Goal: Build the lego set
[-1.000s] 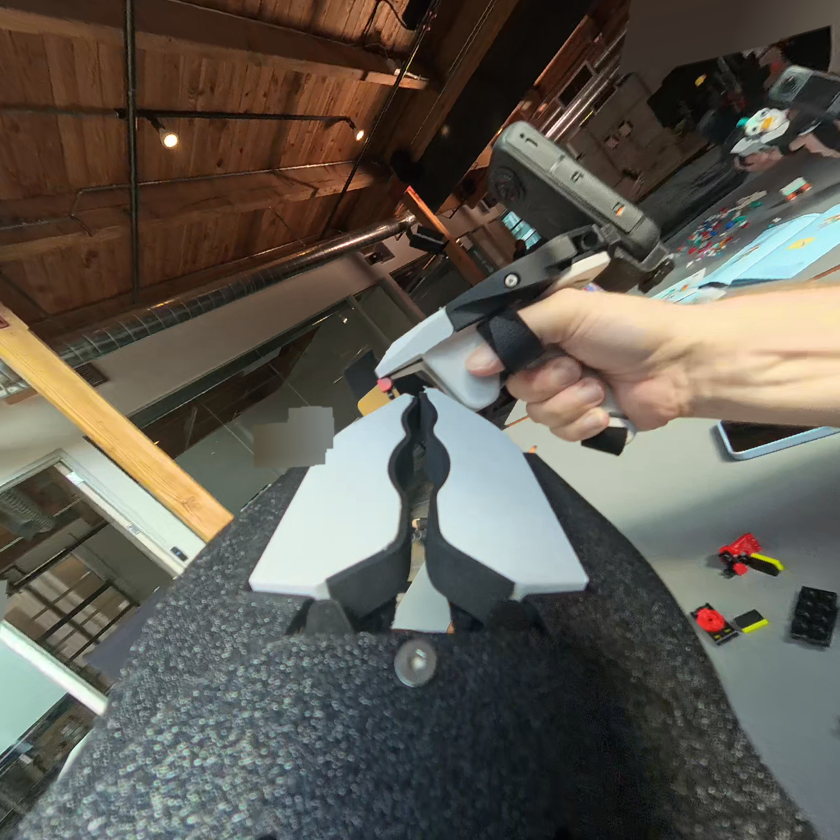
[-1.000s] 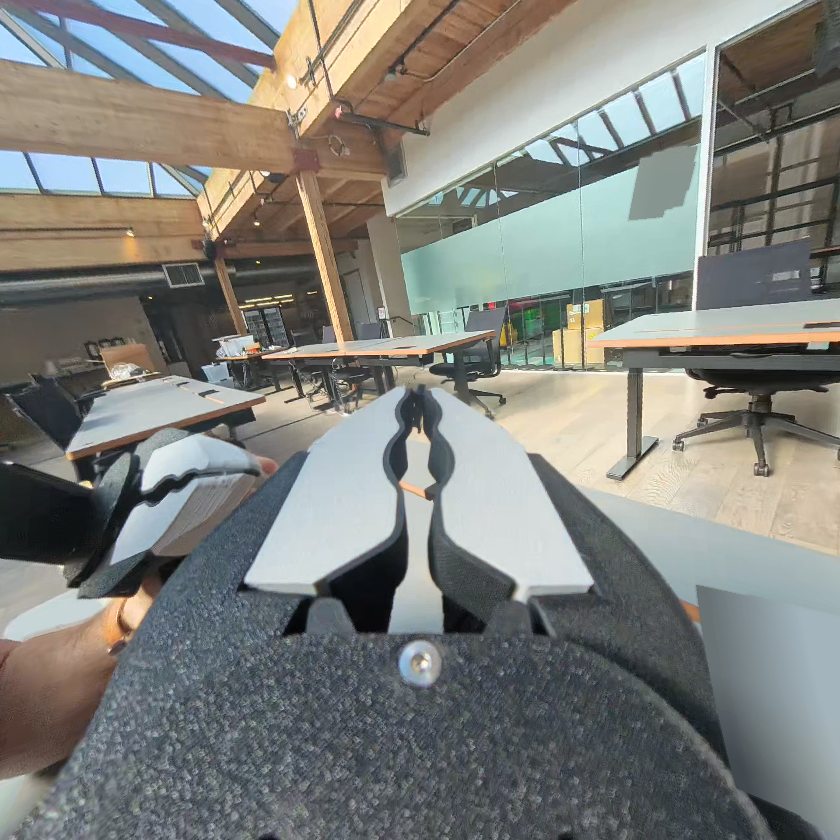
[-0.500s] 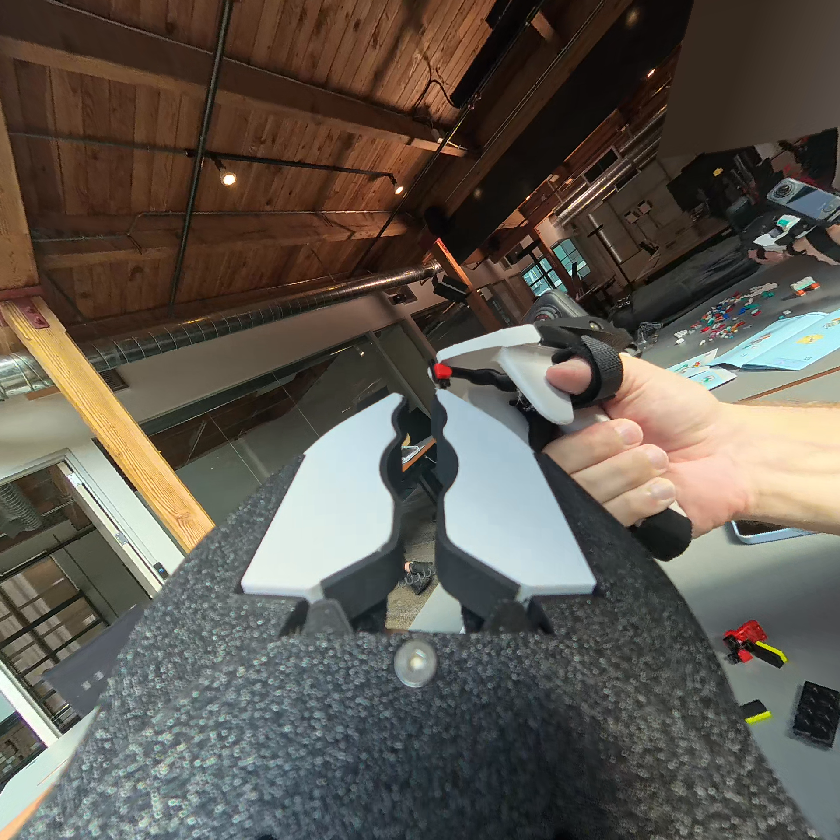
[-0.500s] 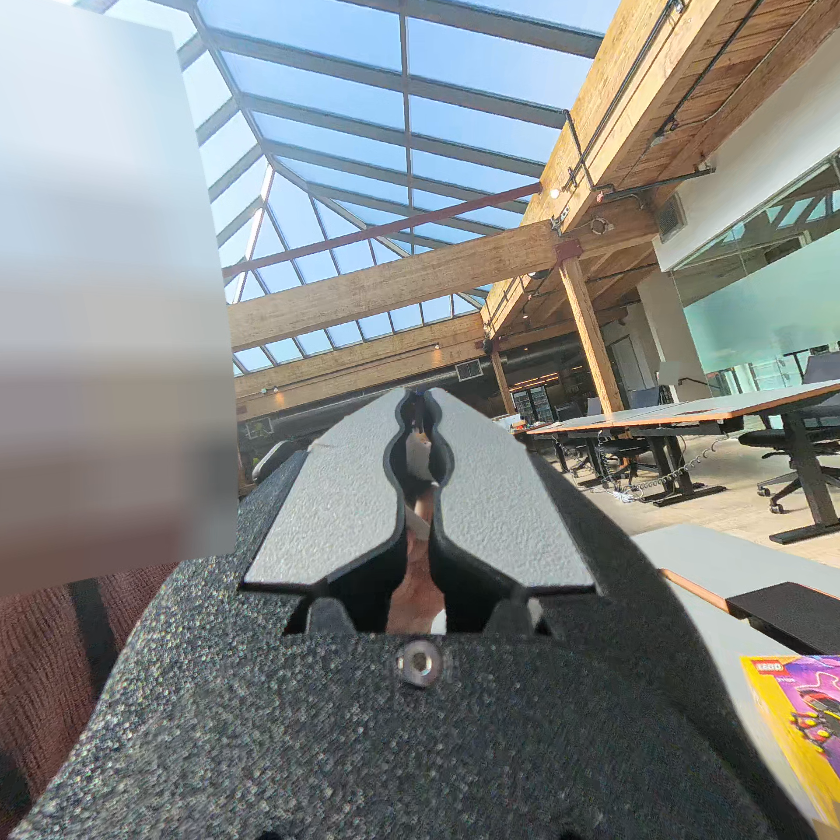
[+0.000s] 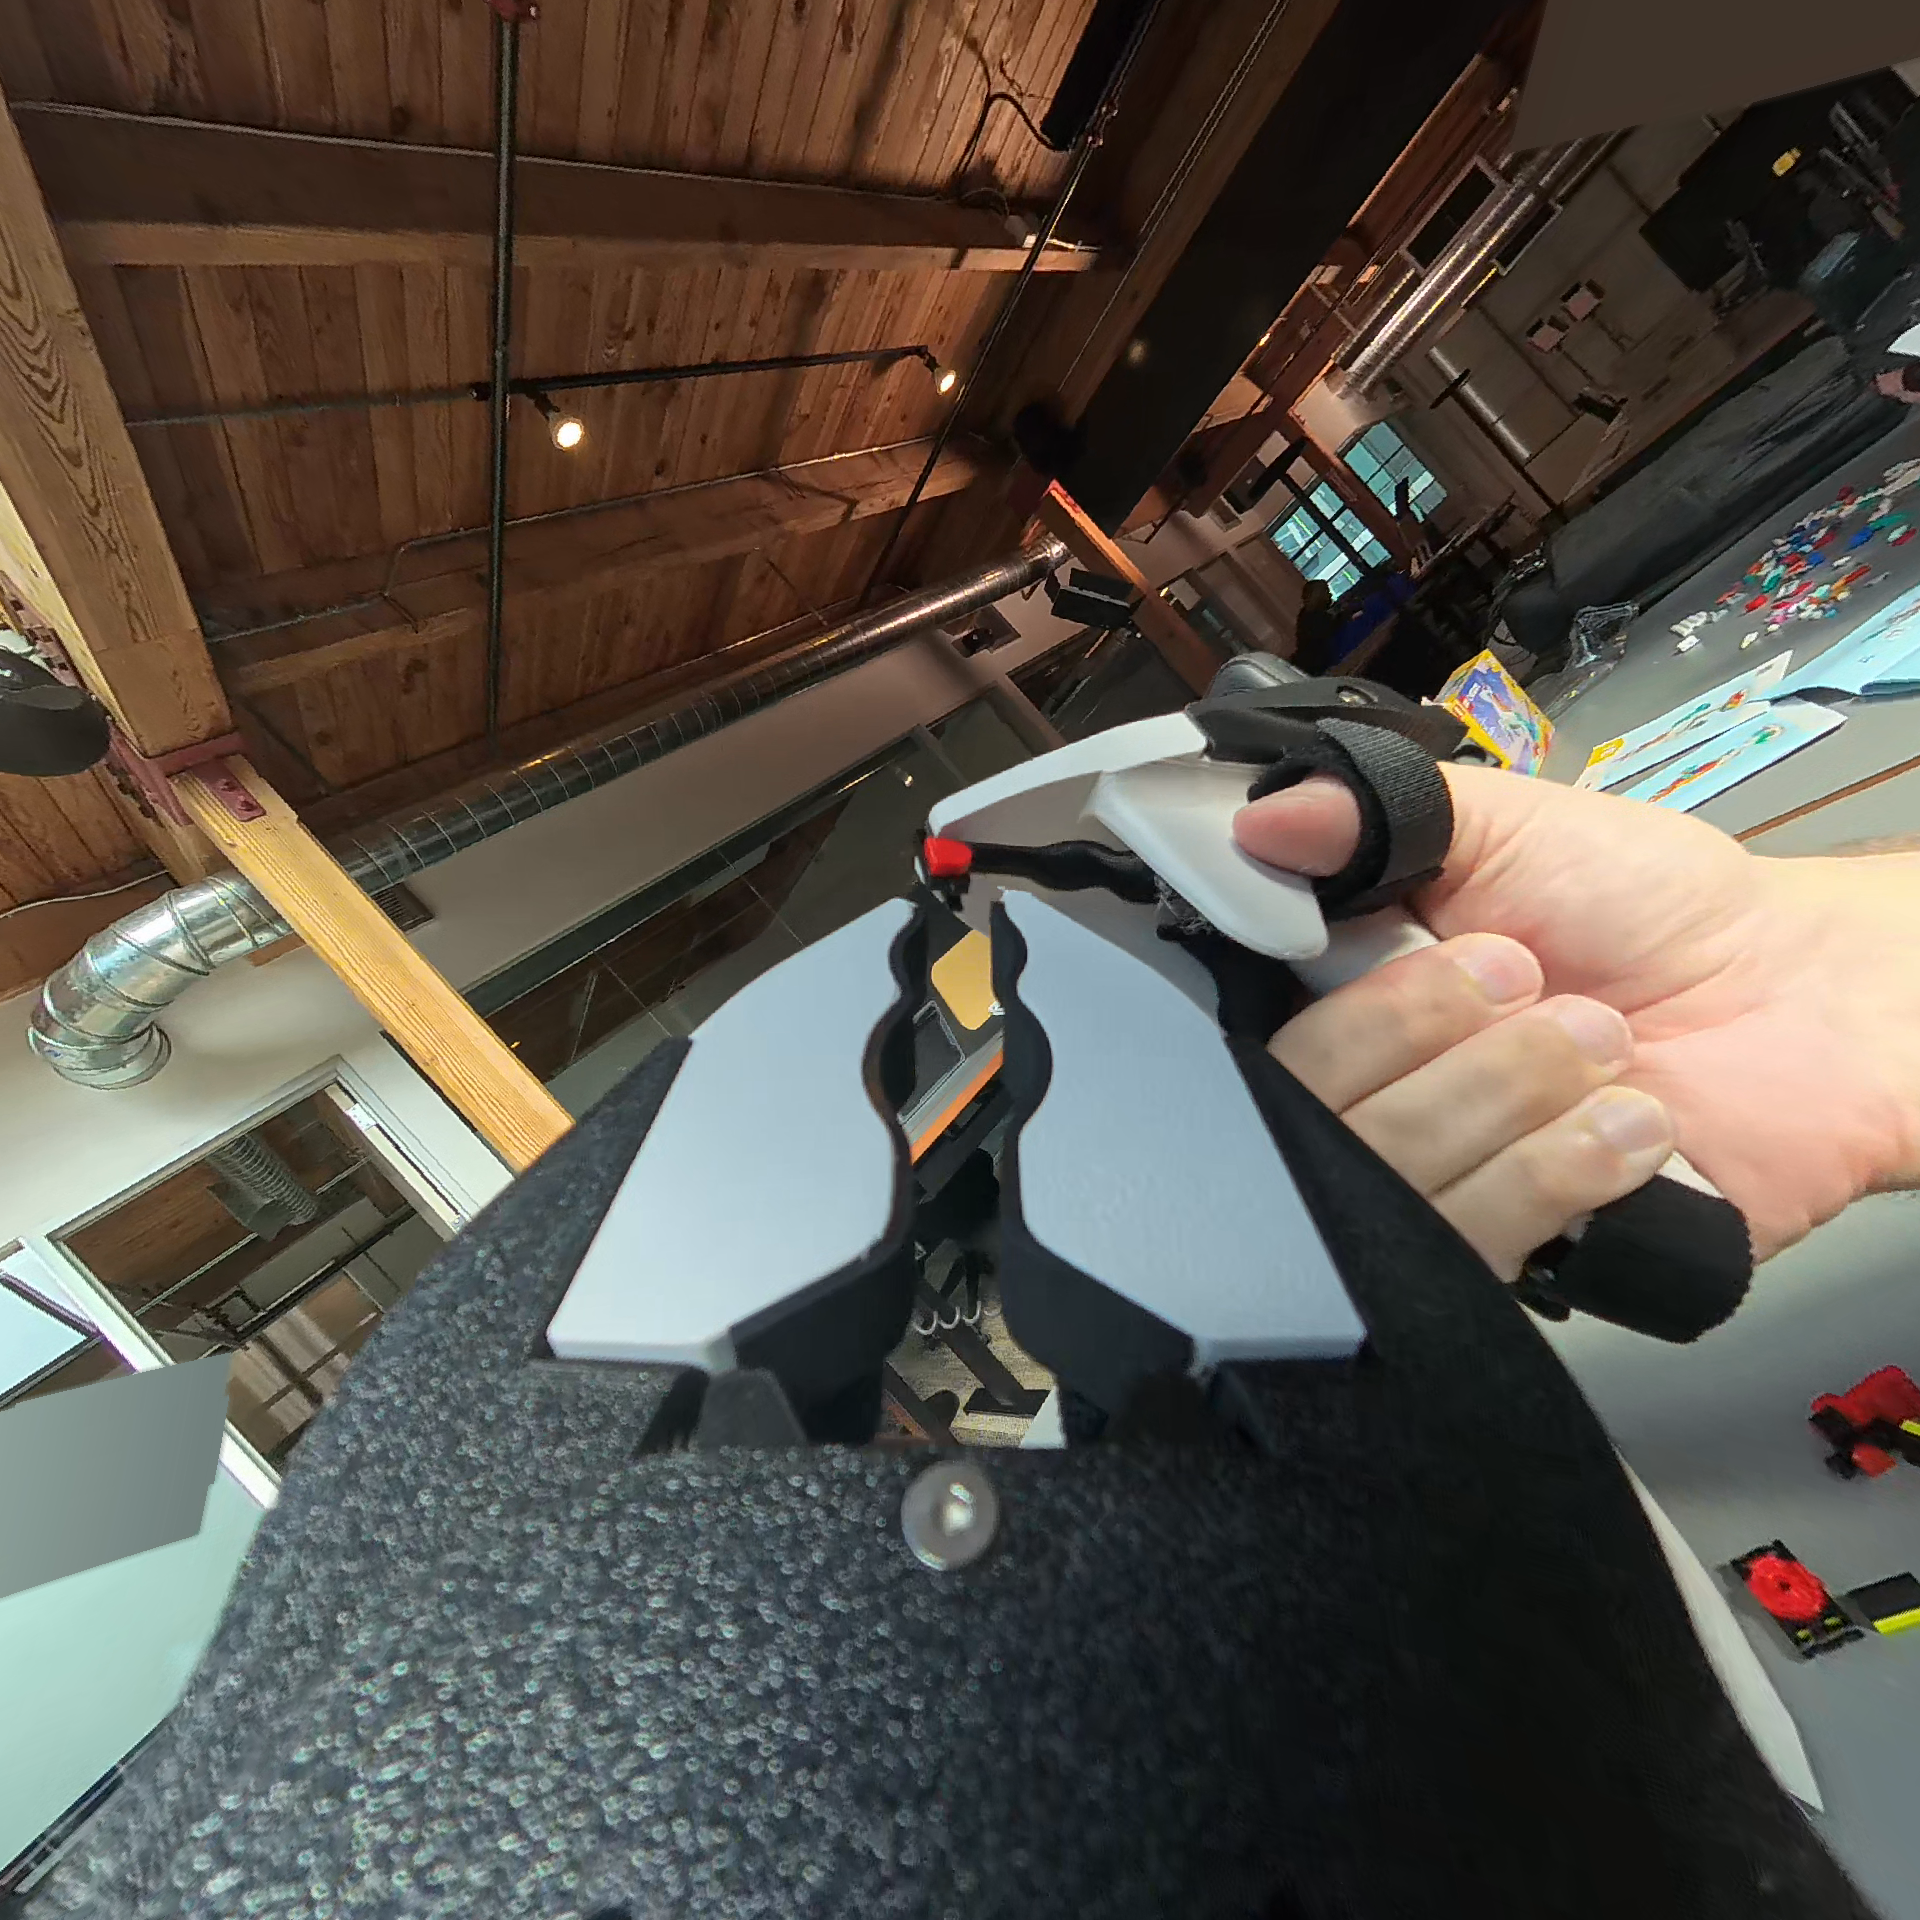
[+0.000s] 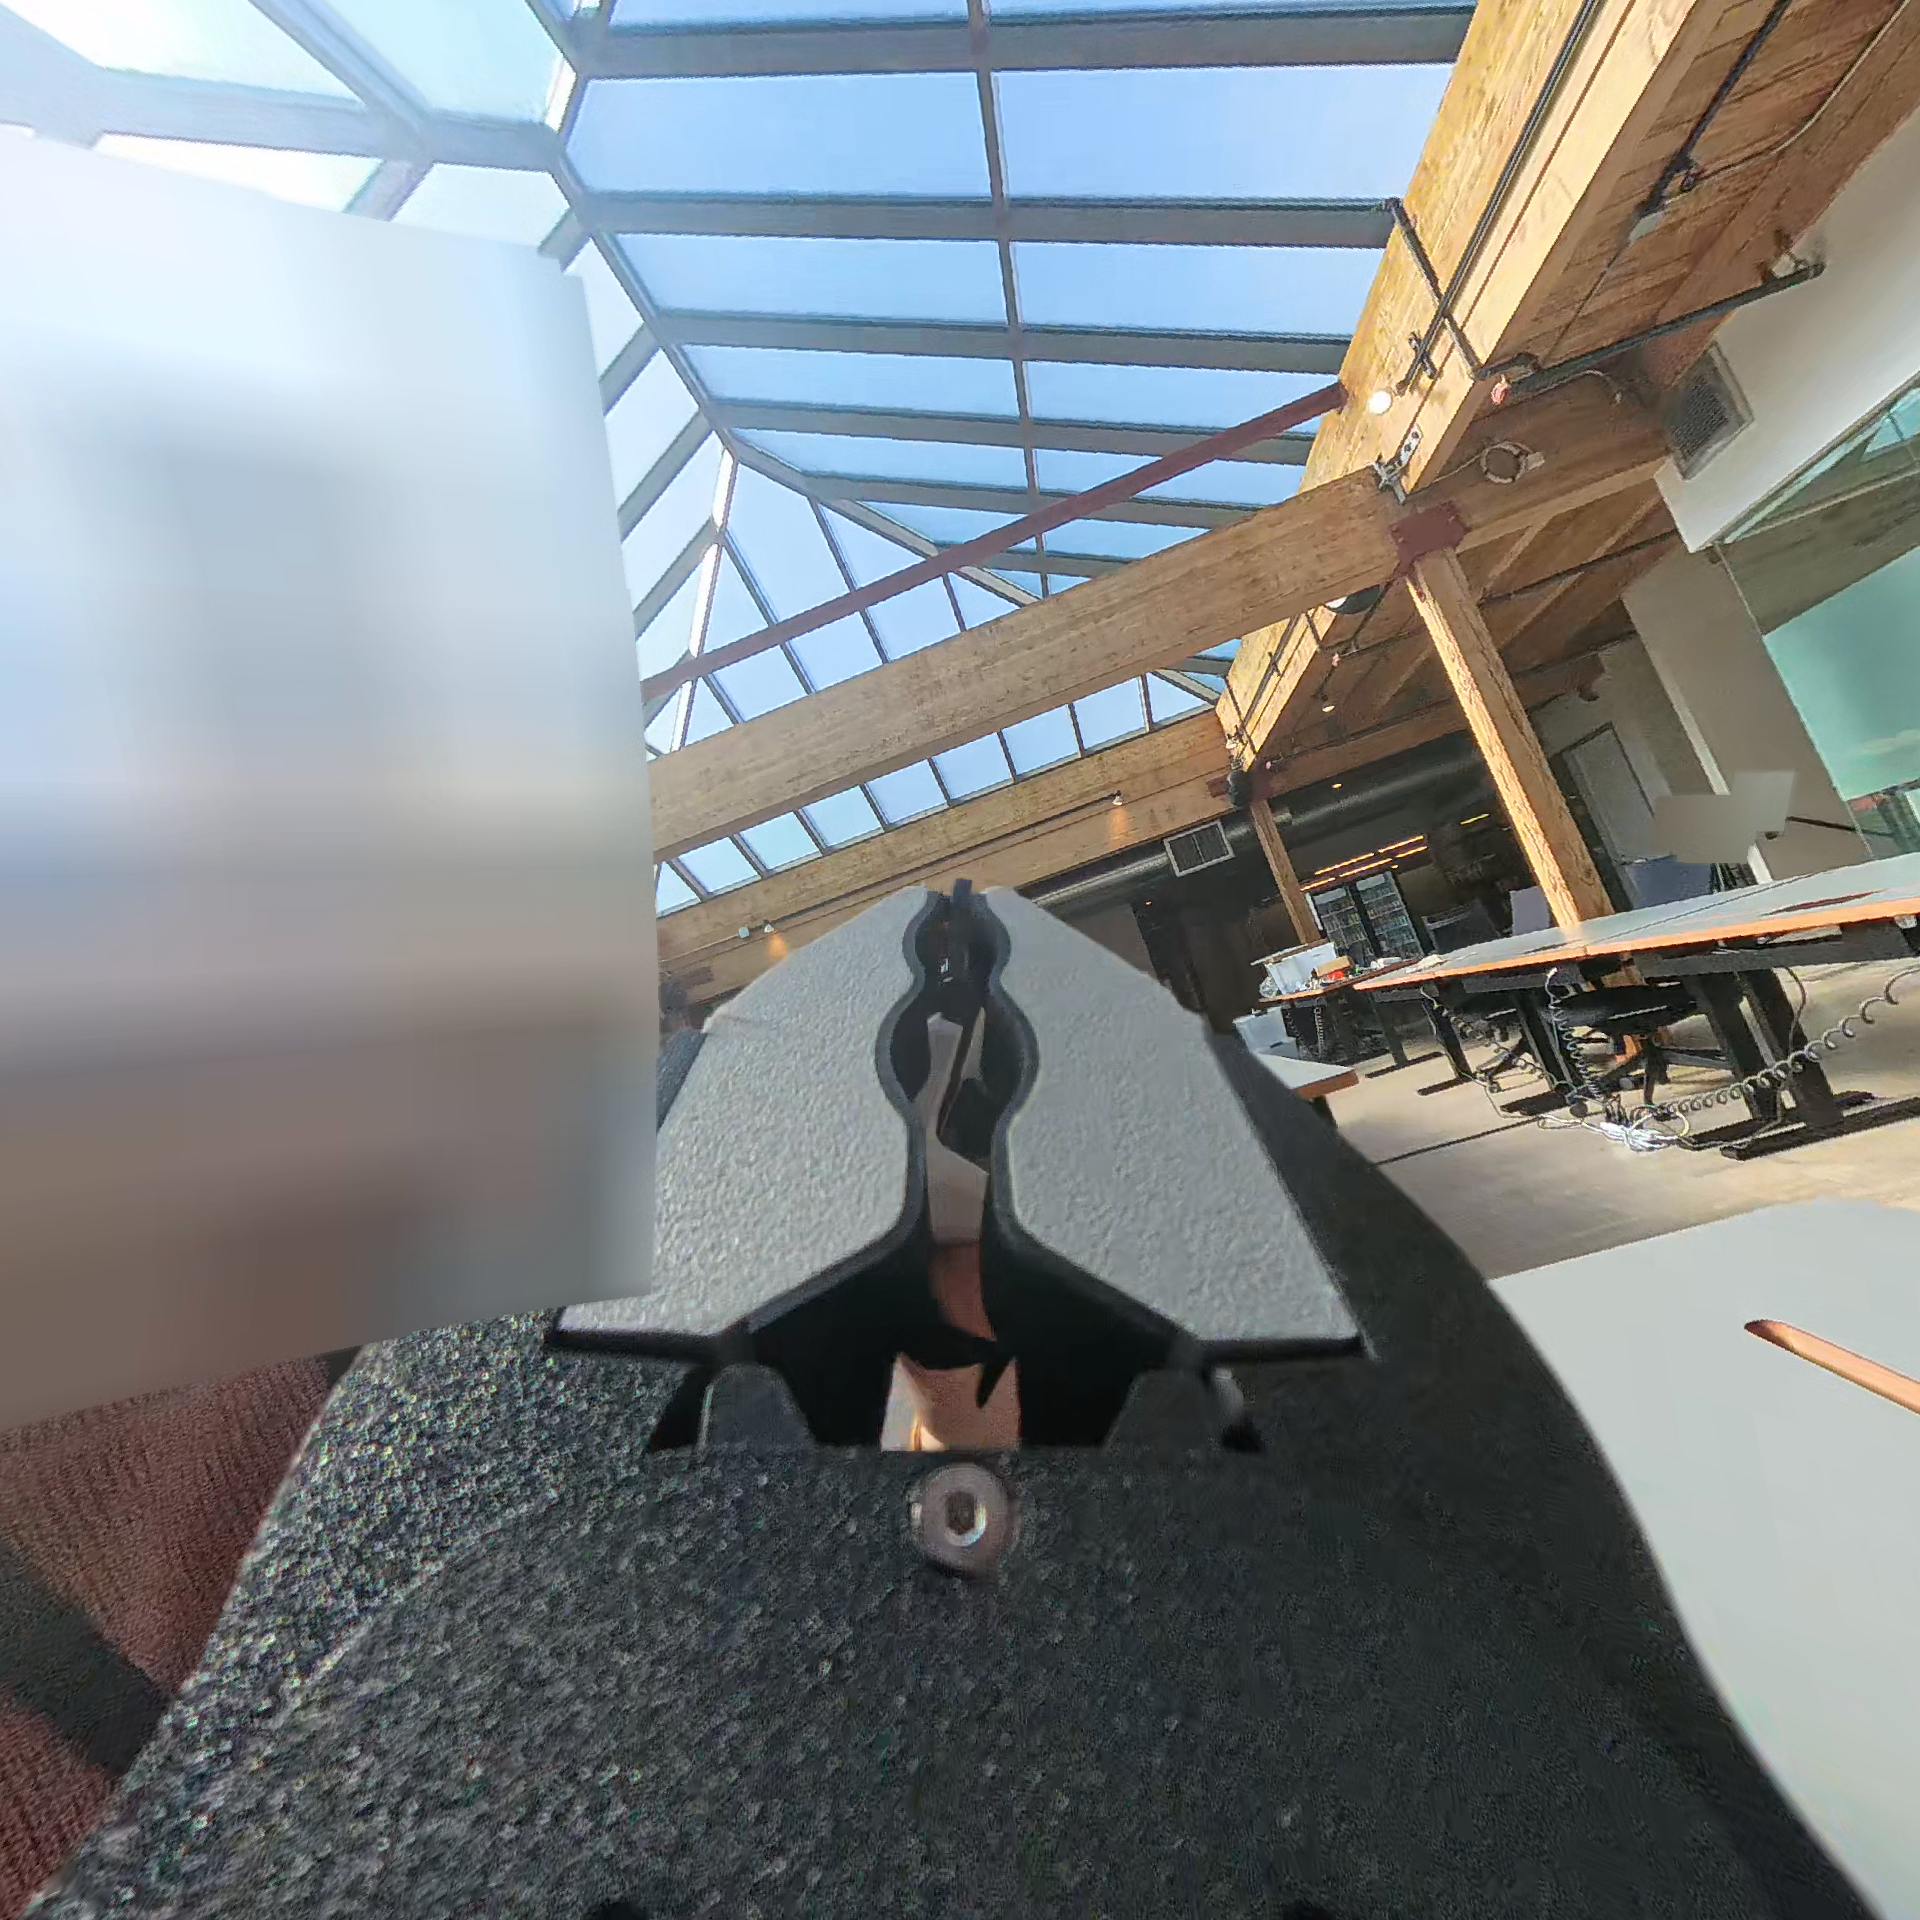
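Note:
My left gripper (image 5: 956, 920) is open a little and empty, tilted up toward the wooden ceiling. A hand holds my right gripper (image 5: 945, 854) just above and beyond the left tips. It is shut on a small red and black lego piece (image 5: 943, 856). In the right wrist view my right gripper (image 6: 961, 904) points up at the skylight, and the piece shows as a thin dark part (image 6: 958, 940) pinched at the tips. On the grey table (image 5: 1704, 1475) lie a red, black and yellow lego sub-assembly (image 5: 1865, 1418), a red gear on a black plate (image 5: 1782, 1616) and a yellow-and-black tile (image 5: 1891, 1621).
Far right in the left wrist view, another table holds scattered coloured bricks (image 5: 1797, 582), light-blue instruction sheets (image 5: 1714, 738) and a colourful box (image 5: 1496, 717). The right wrist view shows the grey table (image 6: 1714, 1507) at right, desks (image 6: 1662, 935) beyond, and a red-brown sleeve (image 6: 135, 1475) at lower left. Less than 4 cm separates the two grippers' tips.
My left gripper's jaws have opened from shut. The right gripper has swung round with the red piece, now close above the left tips, and its view tilted up from the room to the skylight.

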A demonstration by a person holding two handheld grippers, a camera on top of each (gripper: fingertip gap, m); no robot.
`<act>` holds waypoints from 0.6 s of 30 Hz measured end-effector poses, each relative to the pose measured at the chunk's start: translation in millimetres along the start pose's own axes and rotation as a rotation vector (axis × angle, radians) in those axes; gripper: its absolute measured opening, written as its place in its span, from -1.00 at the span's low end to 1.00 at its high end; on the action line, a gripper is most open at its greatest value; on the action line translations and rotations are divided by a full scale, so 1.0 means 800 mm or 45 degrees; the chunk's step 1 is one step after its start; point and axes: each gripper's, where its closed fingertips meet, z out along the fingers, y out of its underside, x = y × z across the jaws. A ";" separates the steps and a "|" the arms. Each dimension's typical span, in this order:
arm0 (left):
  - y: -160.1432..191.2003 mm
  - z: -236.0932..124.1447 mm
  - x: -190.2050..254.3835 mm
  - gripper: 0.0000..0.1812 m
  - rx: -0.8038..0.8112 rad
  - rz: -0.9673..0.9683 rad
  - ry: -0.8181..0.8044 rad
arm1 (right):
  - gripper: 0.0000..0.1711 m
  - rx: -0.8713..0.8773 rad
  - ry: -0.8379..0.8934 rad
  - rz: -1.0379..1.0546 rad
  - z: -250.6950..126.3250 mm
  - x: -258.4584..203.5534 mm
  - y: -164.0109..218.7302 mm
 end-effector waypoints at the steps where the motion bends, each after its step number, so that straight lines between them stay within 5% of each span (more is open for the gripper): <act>1: -0.001 0.000 0.001 -0.88 0.004 0.009 -0.002 | -0.96 0.006 -0.028 0.032 0.000 -0.002 0.001; 18: -0.004 -0.005 -0.005 -0.87 0.015 0.167 -0.074 | -0.96 0.066 -0.203 0.308 0.005 -0.002 0.020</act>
